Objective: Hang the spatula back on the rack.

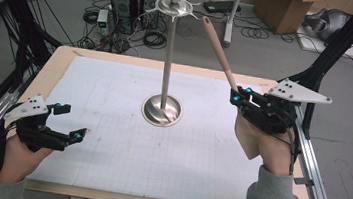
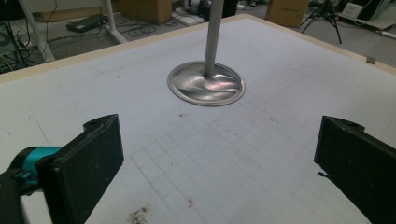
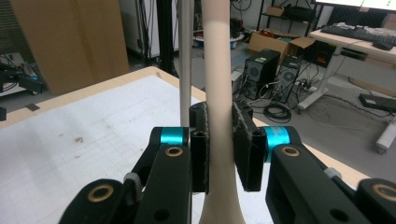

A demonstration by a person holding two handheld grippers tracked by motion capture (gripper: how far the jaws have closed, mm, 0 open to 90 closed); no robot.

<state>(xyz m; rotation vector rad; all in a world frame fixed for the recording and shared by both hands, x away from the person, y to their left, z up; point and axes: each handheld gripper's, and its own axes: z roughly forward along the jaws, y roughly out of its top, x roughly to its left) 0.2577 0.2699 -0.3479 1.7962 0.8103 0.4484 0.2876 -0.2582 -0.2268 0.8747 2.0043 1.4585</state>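
Right hand-held gripper [image 3: 219, 149] is clamped on the spatula [image 1: 220, 51] handle, mid-carry toward the stand [image 1: 169, 53]. Left hand-held gripper [image 1: 67, 123] sits released on the surface [image 1: 107, 162]. Next I'd say: line the handle end up with a hook.

My left gripper [image 1: 68, 122] sits low at the near left, jaws spread wide with nothing between them. My right gripper [image 1: 243, 95] is raised at the far right, jaws angled up and clamped, hand [image 1: 275, 151] gripping from below.
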